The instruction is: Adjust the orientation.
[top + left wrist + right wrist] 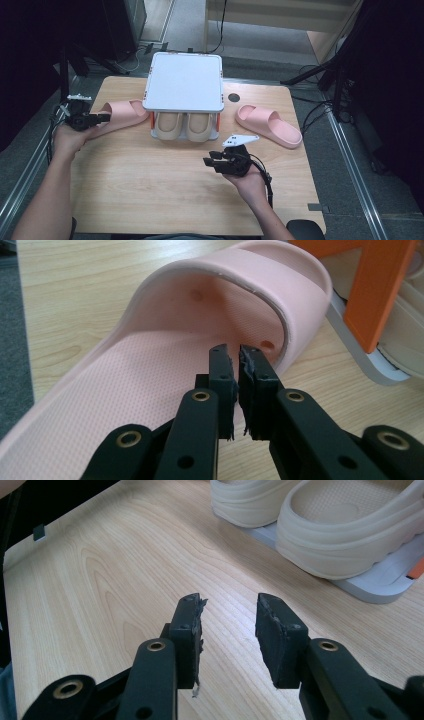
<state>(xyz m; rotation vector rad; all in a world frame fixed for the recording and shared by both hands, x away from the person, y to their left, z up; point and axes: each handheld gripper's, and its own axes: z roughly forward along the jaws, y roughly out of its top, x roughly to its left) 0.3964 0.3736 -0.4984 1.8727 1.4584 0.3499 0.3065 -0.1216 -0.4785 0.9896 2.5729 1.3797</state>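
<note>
Left pink slipper lies on the wooden table at the left of the white two-tier rack, sole down. In the high view its long axis runs slantwise: toe end up against the rack's left front corner, heel end toward the table's left edge, where the left gripper sits.

In the left gripper view the left gripper looks along the footbed toward the strap. Jaws are drawn nearly together with a thin gap between them. They appear to straddle the slipper's side rim, but whether the pads actually pinch it cannot be told.

Right gripper hovers over bare table in front of the rack, jaws half spread, nothing between them.

Rack contents: lower tier holds a pair of beige slippers, side by side. Top tier is bare.

A second pink slipper lies right of the rack, also slantwise.
</note>
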